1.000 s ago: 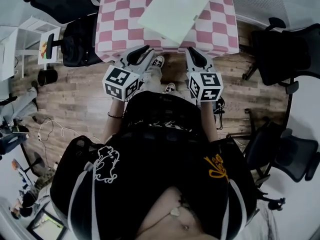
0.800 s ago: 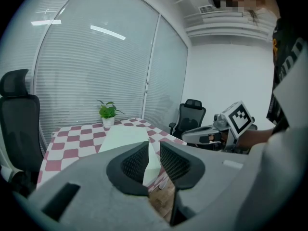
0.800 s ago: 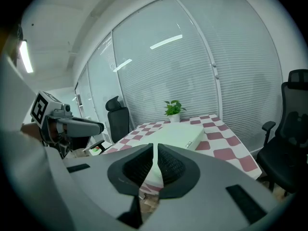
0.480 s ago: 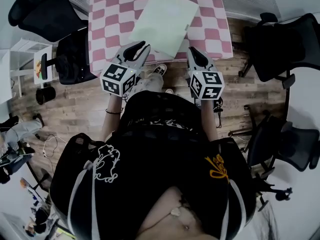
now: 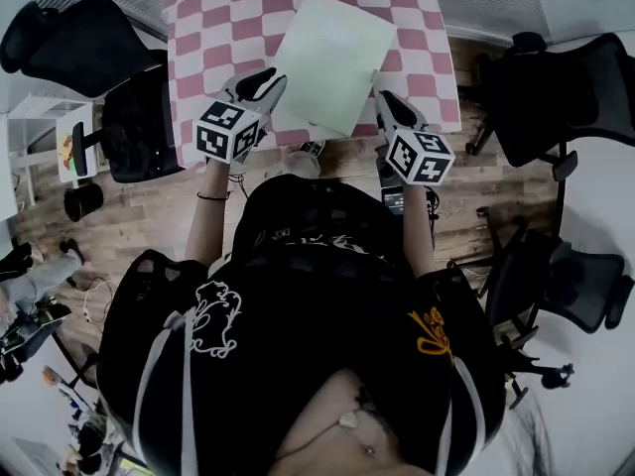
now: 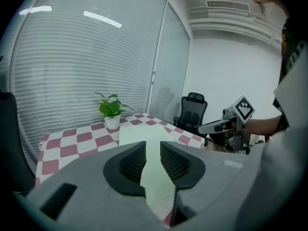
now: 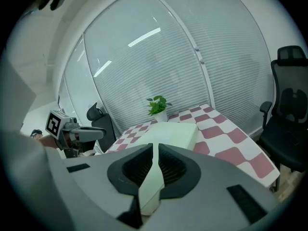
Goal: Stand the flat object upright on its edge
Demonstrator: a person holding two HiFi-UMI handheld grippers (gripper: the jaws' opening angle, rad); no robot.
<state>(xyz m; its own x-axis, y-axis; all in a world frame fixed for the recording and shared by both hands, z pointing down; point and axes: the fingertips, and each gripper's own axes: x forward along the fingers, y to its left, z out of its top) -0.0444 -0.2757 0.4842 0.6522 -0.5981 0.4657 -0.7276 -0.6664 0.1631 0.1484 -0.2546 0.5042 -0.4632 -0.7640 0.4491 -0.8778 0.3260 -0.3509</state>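
Note:
The flat object is a pale green board (image 5: 332, 62) lying flat on the pink-and-white checkered table (image 5: 203, 38); one corner reaches the table's near edge. My left gripper (image 5: 273, 79) hovers over the near edge just left of the board, jaws shut and empty. To the right of that corner my right gripper (image 5: 382, 97) is also shut with nothing held. In the left gripper view the board (image 6: 144, 138) lies beyond the shut left gripper (image 6: 153, 150). The right gripper view shows the board (image 7: 171, 131) ahead of the shut right gripper (image 7: 155, 150). Neither gripper touches the board.
A small potted plant (image 6: 111, 110) stands at the table's far edge beyond the board. Black office chairs stand to the left (image 5: 69, 43) and right (image 5: 556, 87) of the table, another (image 5: 575, 286) at the near right. Wooden floor lies under me.
Both grippers have moved forward from above the floor to the table's near edge, one on each side of the board's corner. The board has not moved.

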